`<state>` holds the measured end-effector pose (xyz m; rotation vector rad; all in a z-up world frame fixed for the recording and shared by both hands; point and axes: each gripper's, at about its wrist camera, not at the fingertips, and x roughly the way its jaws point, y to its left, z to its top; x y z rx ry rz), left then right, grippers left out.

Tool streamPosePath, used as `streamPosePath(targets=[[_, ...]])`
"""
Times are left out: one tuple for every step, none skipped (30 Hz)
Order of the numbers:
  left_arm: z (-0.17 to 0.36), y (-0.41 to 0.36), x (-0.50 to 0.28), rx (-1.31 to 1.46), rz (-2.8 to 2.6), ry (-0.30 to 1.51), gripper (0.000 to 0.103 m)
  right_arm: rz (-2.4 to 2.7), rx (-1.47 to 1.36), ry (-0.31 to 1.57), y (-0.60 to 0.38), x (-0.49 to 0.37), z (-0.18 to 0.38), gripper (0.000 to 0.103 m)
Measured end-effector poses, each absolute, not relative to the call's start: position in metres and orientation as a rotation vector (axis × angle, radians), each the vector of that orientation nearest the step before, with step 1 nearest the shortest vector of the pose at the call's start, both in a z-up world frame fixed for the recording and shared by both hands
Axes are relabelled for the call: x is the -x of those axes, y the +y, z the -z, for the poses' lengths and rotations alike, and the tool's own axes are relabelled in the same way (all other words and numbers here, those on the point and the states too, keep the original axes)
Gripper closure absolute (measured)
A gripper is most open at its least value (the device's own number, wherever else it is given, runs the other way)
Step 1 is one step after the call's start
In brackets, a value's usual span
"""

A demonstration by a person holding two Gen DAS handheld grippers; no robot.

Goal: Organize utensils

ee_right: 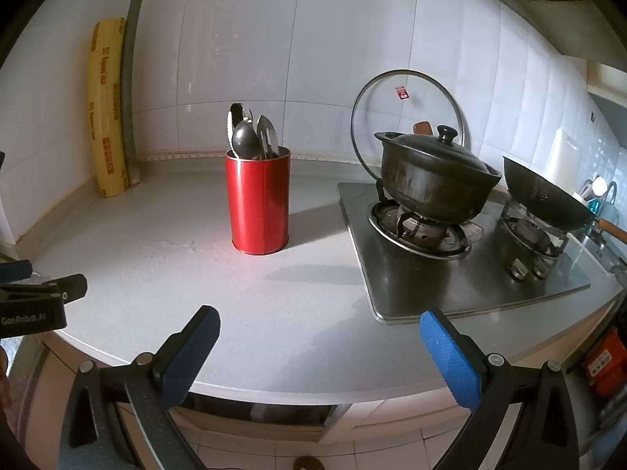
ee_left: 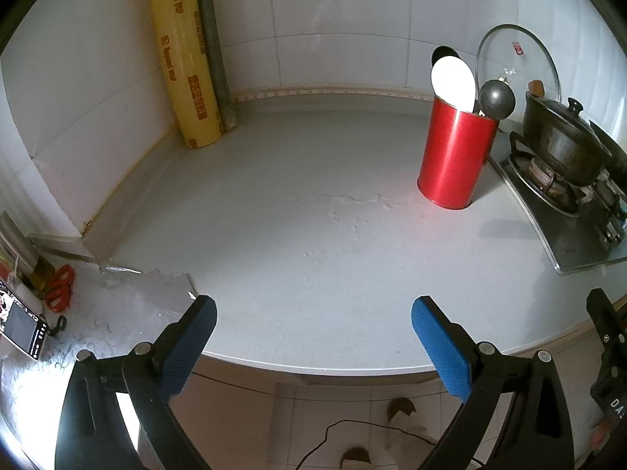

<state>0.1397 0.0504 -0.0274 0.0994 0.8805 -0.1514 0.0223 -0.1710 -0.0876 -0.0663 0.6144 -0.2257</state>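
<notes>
Both your left gripper point(ee_left: 313, 325) and right gripper point(ee_right: 319, 333) hang spread wide and empty at the counter's front edge, while the tall red cylindrical metal tin point(ee_right: 258, 203) of upright utensils point(ee_right: 250, 137) stands centre-frame ahead, nearer your right gripper.

Lidded black pot point(ee_right: 435, 180) on stove point(ee_right: 466, 274), wrap roll point(ee_left: 182, 55) in corner
</notes>
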Motion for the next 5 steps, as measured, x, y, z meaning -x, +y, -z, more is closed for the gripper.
streamPosePath(targets=[[0.0268, 0.0507, -0.1385, -0.096, 0.154, 0.875, 0.003, 0.228, 0.065, 0.614, -0.1710, -0.0219, 0.0874, 0.000], [0.0262, 0.0513, -0.1383, -0.090, 0.155, 0.873, 0.003, 0.230, 0.063, 0.614, -0.1712, -0.0214, 0.0874, 0.000], [0.0262, 0.0518, -0.1385, -0.084, 0.161, 0.877, 0.003, 0.230, 0.062, 0.614, -0.1714, -0.0211, 0.0875, 0.000], [0.0262, 0.0518, -0.1387, -0.079, 0.167, 0.881, 0.003, 0.231, 0.061, 0.614, -0.1716, -0.0209, 0.0875, 0.000], [0.0262, 0.0517, -0.1387, -0.076, 0.173, 0.883, 0.003, 0.231, 0.060, 0.615, -0.1717, -0.0210, 0.0877, 0.000]])
